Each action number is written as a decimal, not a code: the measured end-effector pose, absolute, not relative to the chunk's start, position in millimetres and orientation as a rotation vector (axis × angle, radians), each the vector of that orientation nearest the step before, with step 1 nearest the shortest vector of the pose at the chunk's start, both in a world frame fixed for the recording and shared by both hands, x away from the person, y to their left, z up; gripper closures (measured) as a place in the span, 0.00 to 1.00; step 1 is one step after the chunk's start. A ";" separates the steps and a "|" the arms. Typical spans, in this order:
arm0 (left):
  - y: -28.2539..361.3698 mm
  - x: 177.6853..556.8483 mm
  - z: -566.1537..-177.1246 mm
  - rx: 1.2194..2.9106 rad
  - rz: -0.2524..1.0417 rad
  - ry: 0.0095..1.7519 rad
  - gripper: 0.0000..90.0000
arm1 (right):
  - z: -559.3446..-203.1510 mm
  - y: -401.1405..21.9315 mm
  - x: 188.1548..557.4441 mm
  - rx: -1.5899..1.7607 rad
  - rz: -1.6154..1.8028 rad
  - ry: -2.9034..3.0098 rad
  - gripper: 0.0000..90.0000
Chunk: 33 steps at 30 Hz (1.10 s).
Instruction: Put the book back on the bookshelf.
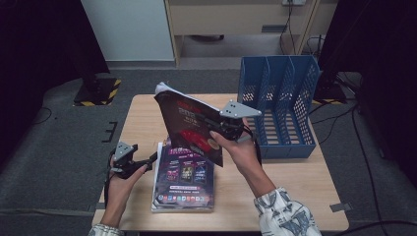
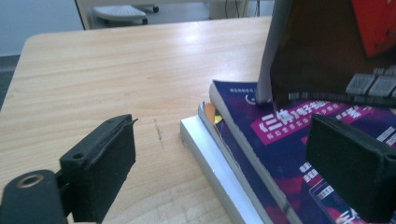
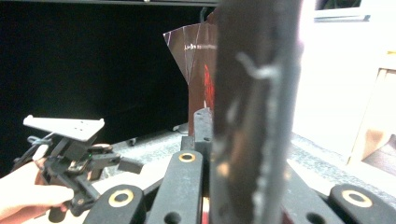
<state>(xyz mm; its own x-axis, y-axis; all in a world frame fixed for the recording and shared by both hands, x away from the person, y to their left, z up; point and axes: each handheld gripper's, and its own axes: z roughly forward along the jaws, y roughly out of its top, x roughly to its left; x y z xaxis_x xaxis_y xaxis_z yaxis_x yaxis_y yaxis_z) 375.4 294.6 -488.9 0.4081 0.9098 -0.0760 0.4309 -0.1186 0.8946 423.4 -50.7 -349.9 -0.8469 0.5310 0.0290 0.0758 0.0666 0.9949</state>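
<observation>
Right gripper (image 1: 227, 129) is clamped hard on the dark magazine (image 1: 189, 125), jaws pinched on its edge, and it holds the magazine up off the table (image 1: 295, 172), tilted, cover facing the person. In the right gripper view the magazine's edge (image 3: 254, 116) stands right between the jaws, running straight up from them.

Down at the left, the left gripper (image 1: 150, 160) has its jaws spread wide, nothing between the pads. Its tips point at the near-left edge of the stack (image 1: 184, 179) of books, just beside it, not touching that I can see. In the left gripper view one pad (image 2: 105, 165) hangs over bare wood, the other (image 2: 355, 163) over the purple cover (image 2: 289, 140) of the top book, and the raised magazine's lower corner (image 2: 268, 95) sits just beyond them on that cover.

The blue rack (image 1: 278, 105) stands just past the right gripper, on its far side from the stack.
</observation>
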 end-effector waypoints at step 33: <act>316.0 384.3 -511.2 1.754 0.715 1.437 0.08 | -309.4 -61.6 441.7 0.703 1.814 1.948 0.96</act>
